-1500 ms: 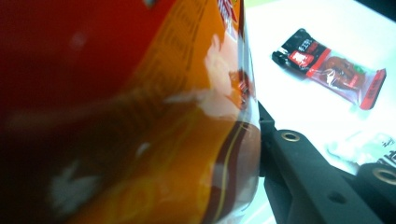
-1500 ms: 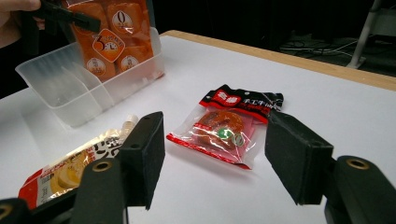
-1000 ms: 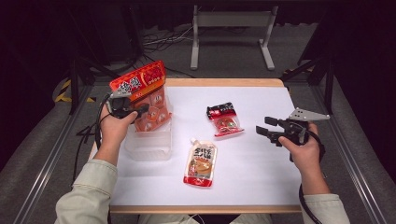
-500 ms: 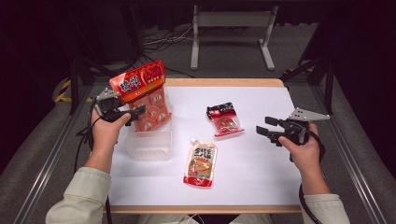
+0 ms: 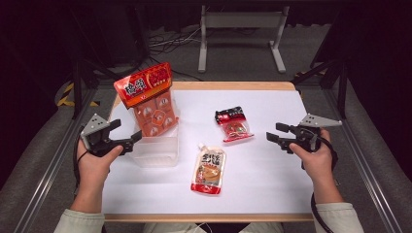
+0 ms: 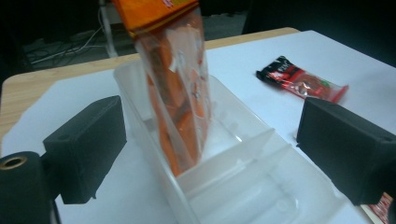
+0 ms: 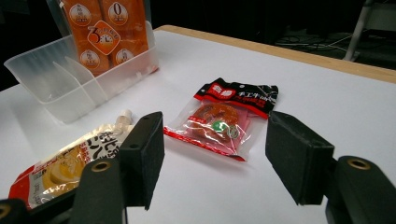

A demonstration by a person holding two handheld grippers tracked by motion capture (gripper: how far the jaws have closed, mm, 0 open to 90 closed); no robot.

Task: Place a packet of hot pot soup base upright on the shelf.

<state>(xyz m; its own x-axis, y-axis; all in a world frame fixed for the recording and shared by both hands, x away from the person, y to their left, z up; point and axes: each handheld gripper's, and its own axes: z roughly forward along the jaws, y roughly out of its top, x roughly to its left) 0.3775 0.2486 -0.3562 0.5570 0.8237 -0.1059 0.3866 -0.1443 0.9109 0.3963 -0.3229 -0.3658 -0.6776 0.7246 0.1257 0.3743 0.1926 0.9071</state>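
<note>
The spouted pouch (image 5: 209, 170) lies flat nearest the desk's (image 5: 272, 184) front edge — soft, sloshy, best pinched at a sealed border. At two o'clock from it is the small red-and-black packet (image 7: 224, 119), light and crinkly, with the right gripper (image 5: 272, 136) spread empty beside it. At eleven o'clock, the tall orange bag (image 5: 150, 104) leans in the clear bin (image 5: 155, 150) — slick film; the left gripper (image 5: 133, 138), jaws just opened, holds nothing.
</note>
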